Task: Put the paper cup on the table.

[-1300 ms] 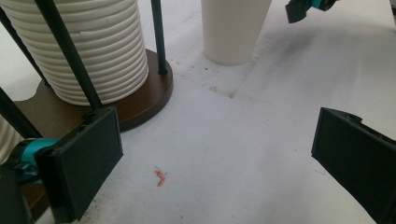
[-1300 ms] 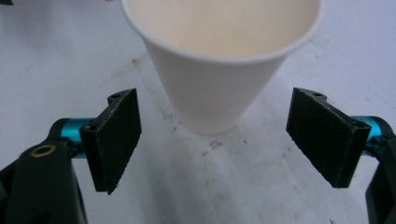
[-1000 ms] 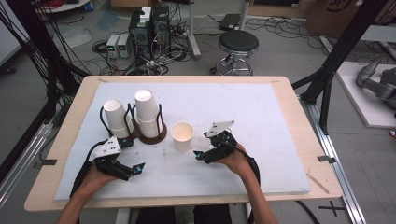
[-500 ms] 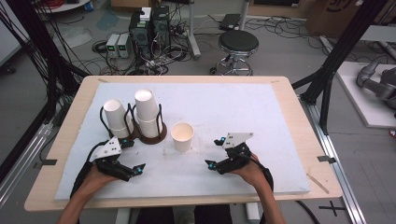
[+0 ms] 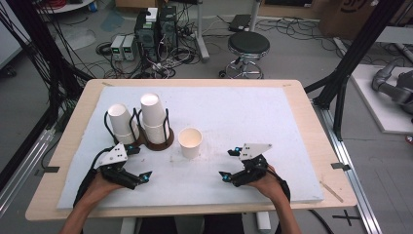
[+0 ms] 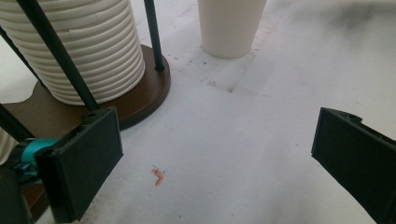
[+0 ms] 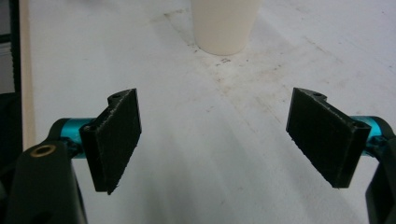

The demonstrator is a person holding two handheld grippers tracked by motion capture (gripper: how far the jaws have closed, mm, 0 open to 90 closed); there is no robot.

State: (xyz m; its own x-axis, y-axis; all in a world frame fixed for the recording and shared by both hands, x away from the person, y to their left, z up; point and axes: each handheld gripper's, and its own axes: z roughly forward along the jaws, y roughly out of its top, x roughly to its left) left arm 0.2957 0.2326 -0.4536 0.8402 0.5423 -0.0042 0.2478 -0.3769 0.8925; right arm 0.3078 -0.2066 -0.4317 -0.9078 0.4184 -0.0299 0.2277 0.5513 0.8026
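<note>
cup (image 5: 190,142): smooth tapered paper | stacks (image 5: 155,119): ribbed rims | holder (image 5: 158,141): round wood

Cup (image 7: 226,25) rim cropped, both gripper views

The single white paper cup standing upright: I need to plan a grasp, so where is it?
In the high view the single white paper cup stands on the white mat, just right of the brown cup holder.

Black stool (image 5: 248,45), probably computer boxes (image 5: 157,23) behind table (image 5: 292,87)
</note>
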